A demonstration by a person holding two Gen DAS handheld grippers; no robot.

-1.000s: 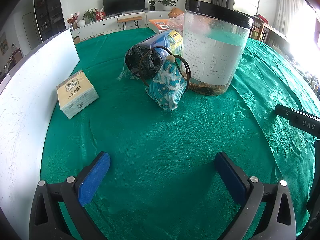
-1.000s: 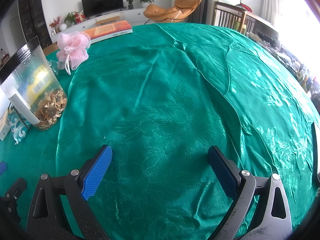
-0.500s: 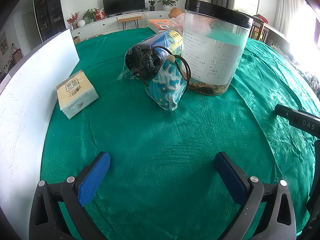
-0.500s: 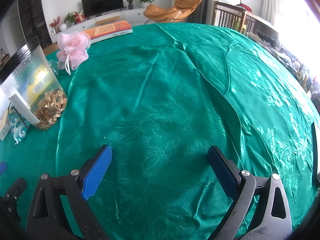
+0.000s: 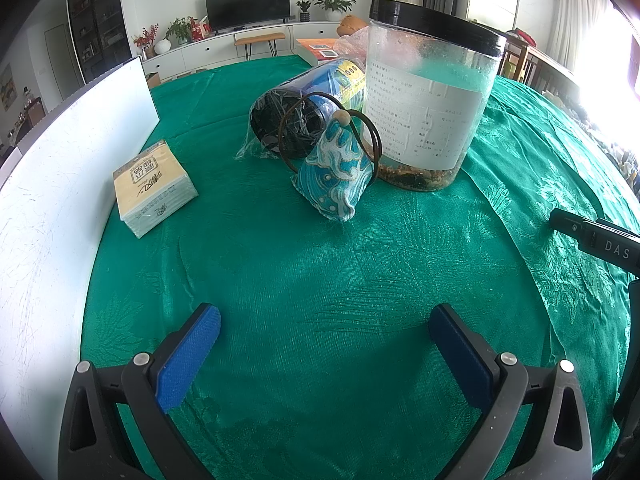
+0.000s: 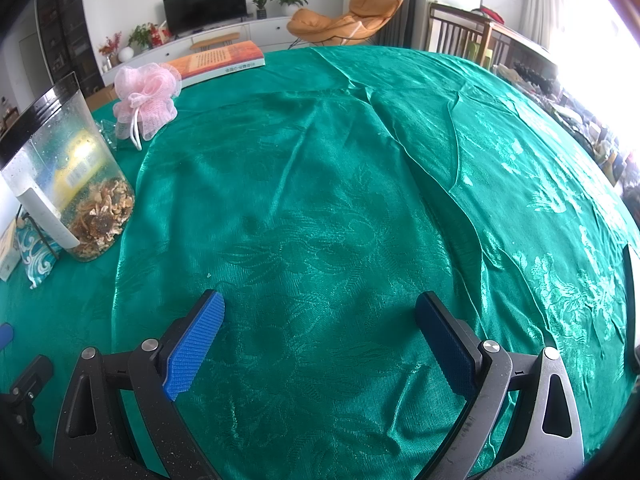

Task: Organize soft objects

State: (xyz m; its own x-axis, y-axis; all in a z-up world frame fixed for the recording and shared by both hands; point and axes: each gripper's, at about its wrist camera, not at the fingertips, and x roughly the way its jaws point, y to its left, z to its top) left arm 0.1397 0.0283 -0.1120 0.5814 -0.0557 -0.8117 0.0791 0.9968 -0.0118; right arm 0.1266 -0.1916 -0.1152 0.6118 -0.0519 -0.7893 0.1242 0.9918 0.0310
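The pouch point(image 5: 335, 172) is seen straight ahead of the left gripper point(image 5: 326, 344), nearer than the right gripper point(image 6: 320, 336); both jaws are held apart.

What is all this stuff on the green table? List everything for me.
Tablecloth: one, green, covers the table.
Clear jar: one, black lid, dried bits at the bottom, upright mid-table.
Fabric pouch: one, blue-white wave pattern, against the jar's left side.
Wrapped canister: one, blue-black, lying on its side behind the pouch.
Tissue pack: one, yellow, beside the white board.
White board: one, along the left edge.
Bath pouf: one, pink, behind the jar.
Book: one, orange, far edge.
Left gripper: open, empty.
Right gripper: open, empty.
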